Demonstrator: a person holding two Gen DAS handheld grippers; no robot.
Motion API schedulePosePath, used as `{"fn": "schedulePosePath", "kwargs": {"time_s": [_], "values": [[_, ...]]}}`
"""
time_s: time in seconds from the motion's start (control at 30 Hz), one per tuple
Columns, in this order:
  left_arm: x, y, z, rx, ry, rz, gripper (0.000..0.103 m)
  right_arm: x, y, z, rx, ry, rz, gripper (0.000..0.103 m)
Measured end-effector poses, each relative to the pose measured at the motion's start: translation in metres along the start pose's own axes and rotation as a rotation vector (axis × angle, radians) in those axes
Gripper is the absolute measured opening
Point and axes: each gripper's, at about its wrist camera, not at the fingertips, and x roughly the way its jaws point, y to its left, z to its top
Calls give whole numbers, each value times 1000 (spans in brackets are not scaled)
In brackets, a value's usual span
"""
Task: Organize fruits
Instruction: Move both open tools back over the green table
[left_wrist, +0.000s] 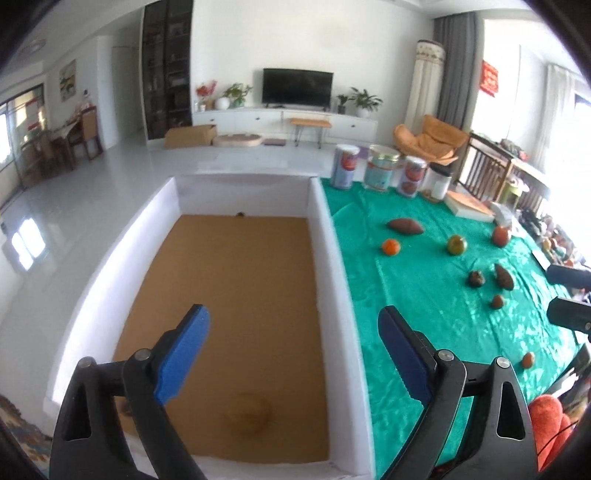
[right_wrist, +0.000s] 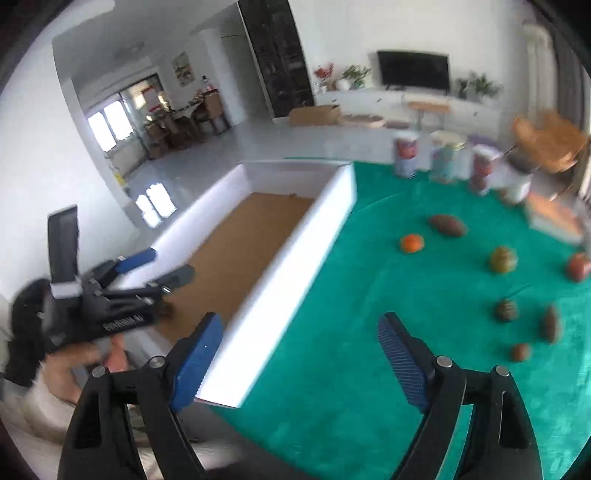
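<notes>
A white-walled box (left_wrist: 334, 258) with a brown floor stands on the left of a green cloth (left_wrist: 424, 295). A tan round fruit (left_wrist: 248, 412) lies on the box floor, below my open, empty left gripper (left_wrist: 293, 343). Several fruits lie on the cloth: a brown oval one (left_wrist: 405, 226), an orange (left_wrist: 390, 247), a green-red one (left_wrist: 457, 244), a red one (left_wrist: 501, 235) and small dark ones (left_wrist: 476, 278). My right gripper (right_wrist: 299, 350) is open and empty over the box's near corner (right_wrist: 236, 373) and the cloth. The left gripper also shows in the right wrist view (right_wrist: 155, 267).
Several tins and a jar (left_wrist: 384, 171) stand at the cloth's far edge, with a flat box (left_wrist: 469, 206) beside them. An orange plush thing (left_wrist: 550, 424) sits at the near right. The right wrist view is blurred.
</notes>
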Motion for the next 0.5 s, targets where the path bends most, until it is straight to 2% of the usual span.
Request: {"fn": "schedulePosePath", "kwargs": {"time_s": [0.07, 0.13, 0.17, 0.2, 0.27, 0.3, 0.33, 0.37, 0.4, 0.5], "values": [[9, -21, 3, 44, -19, -18, 95, -37, -44, -19, 34, 8, -147, 86], [22, -40, 4, 87, -18, 3, 95, -78, -85, -38, 61, 31, -288, 86], [30, -46, 3, 102, -10, 7, 95, -98, -100, -48, 45, 52, -405, 86], [35, -53, 4, 109, 0, 11, 95, -117, -113, -53, -5, 87, -563, 86], [46, -61, 4, 111, 19, 5, 95, -148, -129, -66, -184, 165, -970, 87], [47, -63, 2, 111, 28, 7, 95, -160, -142, -71, -239, 200, -1120, 88], [49, -66, 1, 117, 30, 19, 95, -173, -147, -76, -250, 223, -1187, 91], [47, -68, -1, 125, 21, 37, 95, -185, -151, -77, -220, 218, -1162, 91], [47, -68, -2, 127, 6, 66, 95, -196, -152, -79, -168, 182, -1074, 92], [48, -64, -7, 98, -3, 90, 95, -209, -145, -92, 29, 5, -723, 102]]}}
